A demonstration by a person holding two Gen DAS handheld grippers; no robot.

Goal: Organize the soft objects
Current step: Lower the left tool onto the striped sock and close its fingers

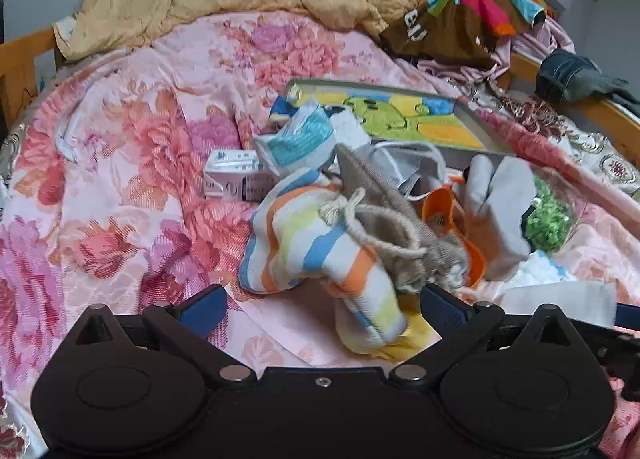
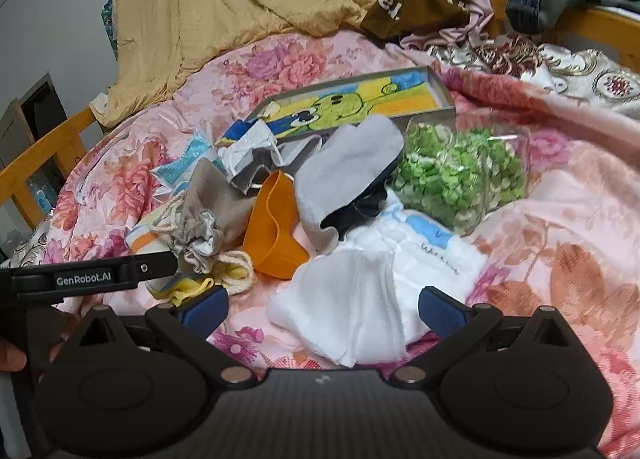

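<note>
**Both grippers gape above a heap of soft things on a flowered bed**

Left gripper (image 1: 322,309) has its blue-padded fingers spread wide and holds nothing; between them lies the near end of a rolled striped cloth in white, orange, blue and yellow (image 1: 316,247). A beige drawstring pouch (image 1: 394,227) rests against that cloth, with an orange plastic scoop (image 1: 454,227) just beside it and a pale grey mitten (image 1: 500,211) beyond. Right gripper (image 2: 322,311) is equally wide and empty, poised over a folded white cloth (image 2: 360,311) that lies on the pink floral quilt (image 2: 560,259). Near the white cloth sits a clear bag of green pieces (image 2: 460,175) (contents too blurred to identify). Behind the pile lies a shallow grey box with a cartoon-printed towel (image 2: 360,103).
</note>
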